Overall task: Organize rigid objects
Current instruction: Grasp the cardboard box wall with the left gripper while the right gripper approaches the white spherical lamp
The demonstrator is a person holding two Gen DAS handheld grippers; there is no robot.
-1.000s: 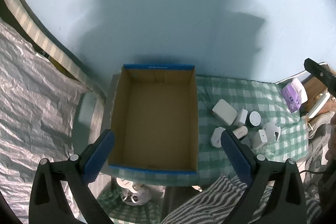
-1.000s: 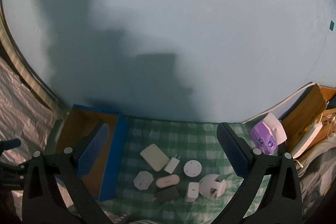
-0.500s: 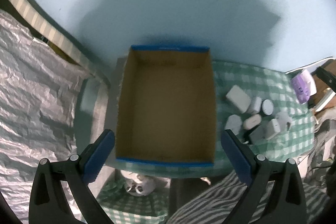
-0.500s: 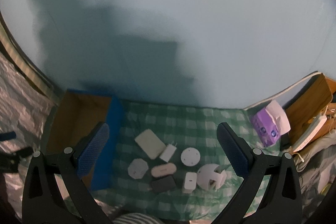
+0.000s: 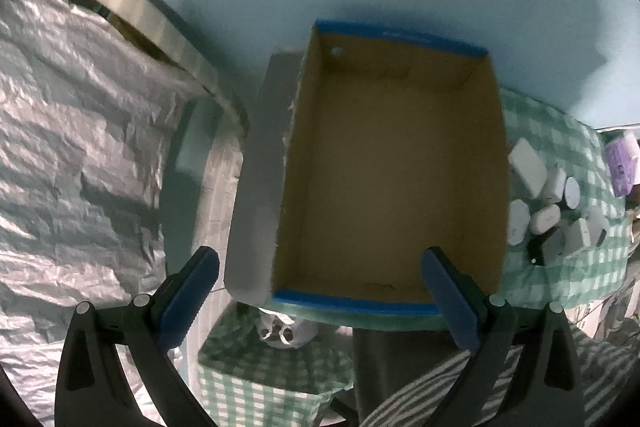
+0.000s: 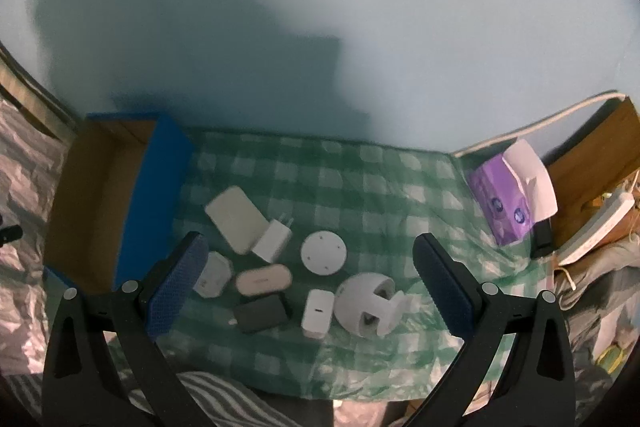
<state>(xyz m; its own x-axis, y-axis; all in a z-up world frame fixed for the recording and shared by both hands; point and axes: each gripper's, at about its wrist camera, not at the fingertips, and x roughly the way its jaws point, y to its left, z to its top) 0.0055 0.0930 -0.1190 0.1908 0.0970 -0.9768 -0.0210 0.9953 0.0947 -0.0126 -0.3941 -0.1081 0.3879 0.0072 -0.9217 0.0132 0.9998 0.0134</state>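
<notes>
Left gripper (image 5: 320,301) nearer box (image 5: 394,301) — eight gadgets

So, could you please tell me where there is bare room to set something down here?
The cardboard box floor is bare throughout. The checked cloth is free between the wall and the white disc, across to the purple pack. It is crowded around the black block.

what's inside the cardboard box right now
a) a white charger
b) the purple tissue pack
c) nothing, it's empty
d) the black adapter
c: the left wrist view shows the cardboard box with a bare brown floor, while the small devices, such as the white charger, lie on the checked cloth beside it.
</notes>
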